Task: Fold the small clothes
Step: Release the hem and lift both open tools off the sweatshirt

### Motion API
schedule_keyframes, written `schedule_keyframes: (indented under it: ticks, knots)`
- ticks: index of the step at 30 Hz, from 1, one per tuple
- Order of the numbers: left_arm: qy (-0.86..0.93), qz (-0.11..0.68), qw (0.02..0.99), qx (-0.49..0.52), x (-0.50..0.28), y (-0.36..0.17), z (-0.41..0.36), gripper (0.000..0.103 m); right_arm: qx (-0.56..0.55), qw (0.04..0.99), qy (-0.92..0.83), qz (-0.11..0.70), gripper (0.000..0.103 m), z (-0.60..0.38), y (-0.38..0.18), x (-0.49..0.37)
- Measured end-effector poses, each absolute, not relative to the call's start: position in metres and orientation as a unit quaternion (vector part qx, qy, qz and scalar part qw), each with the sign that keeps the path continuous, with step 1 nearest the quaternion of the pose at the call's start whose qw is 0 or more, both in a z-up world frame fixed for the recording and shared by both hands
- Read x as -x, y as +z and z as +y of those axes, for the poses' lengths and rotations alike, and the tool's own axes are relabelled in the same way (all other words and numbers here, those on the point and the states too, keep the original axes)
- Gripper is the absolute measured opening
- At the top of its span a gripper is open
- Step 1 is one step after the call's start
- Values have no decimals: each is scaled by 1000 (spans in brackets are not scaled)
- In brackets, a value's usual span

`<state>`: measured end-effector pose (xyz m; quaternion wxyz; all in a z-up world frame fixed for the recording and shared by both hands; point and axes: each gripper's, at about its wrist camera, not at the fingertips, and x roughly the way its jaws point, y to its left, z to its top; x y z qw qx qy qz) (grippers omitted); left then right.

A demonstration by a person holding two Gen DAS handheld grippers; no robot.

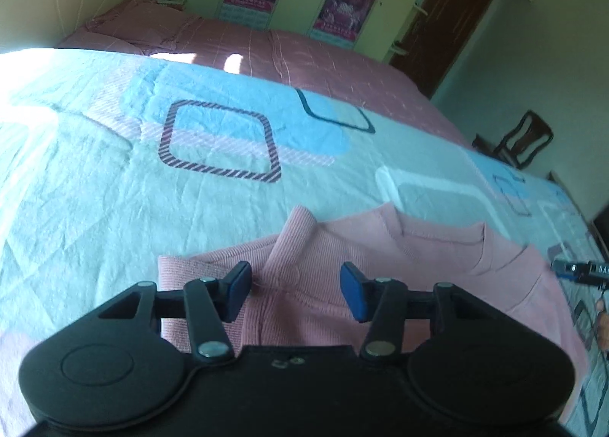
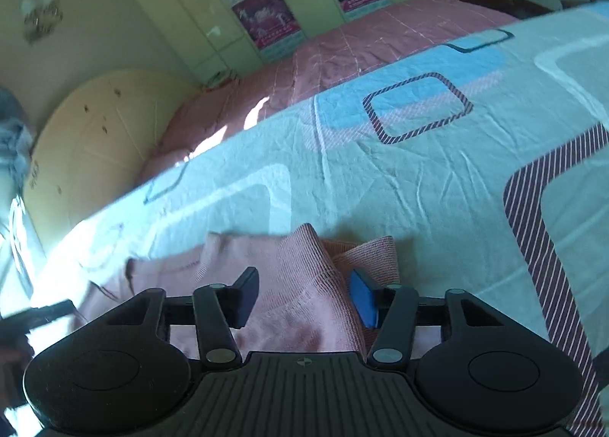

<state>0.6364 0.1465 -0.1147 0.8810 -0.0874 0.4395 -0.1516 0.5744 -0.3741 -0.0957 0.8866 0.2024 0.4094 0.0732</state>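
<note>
A small pink ribbed knit top (image 1: 399, 269) lies on the bed with its neckline (image 1: 481, 246) toward the far side. My left gripper (image 1: 296, 290) hovers over its left part, jaws open; a folded-over sleeve end (image 1: 298, 225) lies just beyond the fingertips, and the pads press on nothing. In the right wrist view the same top (image 2: 297, 284) lies below my right gripper (image 2: 304, 296), also open. A raised ridge of pink cloth (image 2: 308, 243) runs up between its jaws; the blue pad (image 2: 363, 298) sits close beside that ridge.
The top rests on a pale green and blue bedspread (image 1: 152, 178) with striped square prints, over a pink sheet (image 1: 304, 52). A cream headboard (image 2: 95, 140), cupboards with posters (image 1: 342, 7), a brown door (image 1: 449, 10) and a dark chair (image 1: 521, 140) surround the bed.
</note>
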Motion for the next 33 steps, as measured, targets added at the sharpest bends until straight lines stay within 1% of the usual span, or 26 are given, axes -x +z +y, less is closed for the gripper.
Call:
schedule_keyframes:
  ticks: [2, 3, 4, 5, 7, 10, 12, 14, 16, 19, 20, 22, 23, 24, 25, 26, 27, 28, 30, 31, 33]
  knots:
    - [-160, 440, 883, 43, -635, -118, 135, 46, -163, 887, 70, 426, 50, -362, -103, -581]
    - [-161, 435, 886, 22, -633, -119, 130, 38, -144, 886, 70, 435, 49, -358, -107, -584]
    - [-165, 429, 888, 1, -632, -120, 125, 29, -123, 887, 70, 440, 37, -352, -111, -585]
    - [-170, 421, 891, -2, -629, -119, 124, 13, -102, 889, 72, 440, 24, -347, -111, -585]
    - [-164, 386, 908, -2, -619, -113, 125, 11, -70, 897, 80, 430, 9, -339, -107, -582]
    - [-150, 312, 938, 28, -594, -98, 135, 11, -56, 924, 80, 369, 9, -337, -93, -569]
    - [-124, 297, 946, 41, -587, -97, 141, 11, -56, 935, 71, 342, 9, -338, -91, -565]
    - [-99, 327, 938, 48, -599, -107, 143, 11, -51, 933, 58, 352, 9, -337, -102, -571]
    - [-85, 370, 923, 64, -615, -121, 143, 11, -39, 923, 51, 380, 9, -332, -119, -581]
    - [-76, 373, 922, 63, -620, -121, 140, 11, -44, 921, 36, 385, 9, -327, -128, -584]
    - [-75, 373, 923, 54, -620, -119, 138, 12, -47, 920, 33, 387, 9, -327, -128, -584]
    - [-78, 372, 924, 39, -616, -119, 137, 18, -42, 919, 33, 390, 9, -328, -125, -584]
    - [-80, 373, 924, 41, -615, -118, 138, 21, -40, 918, 34, 393, 11, -328, -123, -584]
    - [-77, 374, 923, 46, -612, -117, 140, 31, -34, 919, 27, 392, 18, -328, -117, -582]
    - [-69, 376, 923, 47, -609, -112, 140, 38, -23, 925, 8, 380, 43, -325, -110, -578]
    - [-59, 366, 928, 42, -601, -105, 137, 50, -22, 934, 7, 358, 54, -323, -101, -570]
    - [-63, 336, 939, 31, -588, -93, 131, 52, -37, 937, 29, 347, 54, -321, -93, -562]
    - [-81, 323, 943, 30, -581, -87, 123, 52, -50, 934, 55, 350, 54, -316, -88, -557]
    - [-139, 329, 934, 31, -569, -82, 95, 51, -44, 926, 114, 357, 39, -289, -86, -547]
    - [-168, 338, 926, 17, -565, -84, 75, 51, -44, 919, 143, 366, 28, -273, -88, -546]
    - [-221, 361, 906, -12, -561, -94, 34, 52, -38, 906, 187, 379, 28, -241, -94, -546]
